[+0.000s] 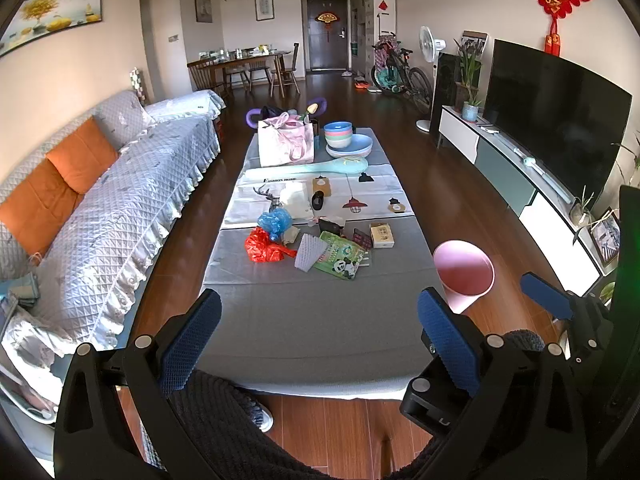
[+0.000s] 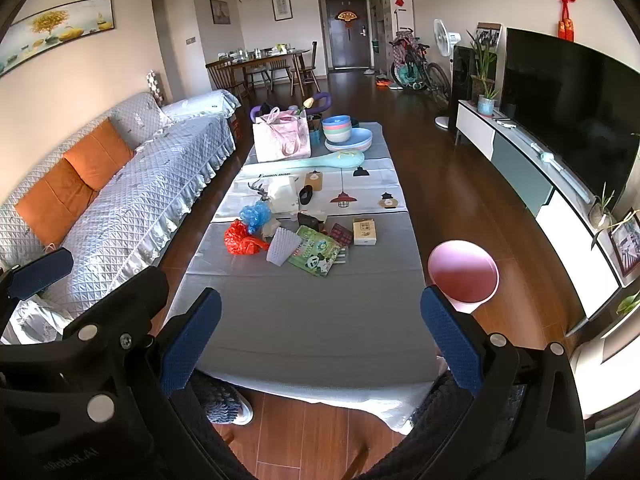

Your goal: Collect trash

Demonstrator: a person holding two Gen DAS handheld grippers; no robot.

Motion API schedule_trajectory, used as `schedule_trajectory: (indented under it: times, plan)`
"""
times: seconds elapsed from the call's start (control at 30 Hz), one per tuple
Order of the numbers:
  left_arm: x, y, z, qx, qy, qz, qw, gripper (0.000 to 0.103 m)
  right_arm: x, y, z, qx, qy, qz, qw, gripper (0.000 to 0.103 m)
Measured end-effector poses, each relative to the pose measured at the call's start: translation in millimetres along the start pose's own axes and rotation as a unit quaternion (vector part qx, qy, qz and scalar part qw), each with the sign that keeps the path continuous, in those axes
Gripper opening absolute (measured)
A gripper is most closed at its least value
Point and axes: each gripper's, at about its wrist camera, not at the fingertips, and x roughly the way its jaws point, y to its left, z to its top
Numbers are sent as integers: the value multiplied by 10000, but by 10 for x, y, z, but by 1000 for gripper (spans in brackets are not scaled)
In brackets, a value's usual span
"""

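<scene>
Grey table (image 1: 304,320) near edge lies bare between both spread grippers.

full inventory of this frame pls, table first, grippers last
Coffee table: 1, grey cloth, centre.
Red plastic bag: 1, table middle, left.
Blue plastic bag: 1, behind the red one.
Panda booklet: 1, green, table middle.
White ridged paper: 1, beside booklet.
Small box: 1, cream, right of booklet.
Tote bag: 1, pink-white, far end.
Bowls: stack, pastel, far end.
Bin: 1, pink, floor right of table.
Sofa: 1, grey cover, left.
TV: 1, black, right.
Left gripper: open.
Right gripper: open.
</scene>
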Motion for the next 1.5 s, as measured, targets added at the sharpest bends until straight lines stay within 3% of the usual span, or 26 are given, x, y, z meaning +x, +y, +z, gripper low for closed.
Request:
schedule_trajectory:
  times: [1.0, 1.27, 1.4, 1.5]
  plan:
    - [30, -17, -42, 18, 26, 15, 10000, 96, 82, -84, -59, -40, 96, -45, 9999, 98]
    - [373, 11, -155, 35, 209, -23, 9998, 95, 583, -89, -222, -96, 363, 186, 9991, 98]
    - [771, 46, -265, 54, 370, -153, 9992, 95, 1081, -100, -355, -192, 529, 484, 9972, 98]
    - [1115, 72, -362, 44, 377, -336, 9987, 95, 1430, -143, -417, -310, 388, 682, 9964, 98]
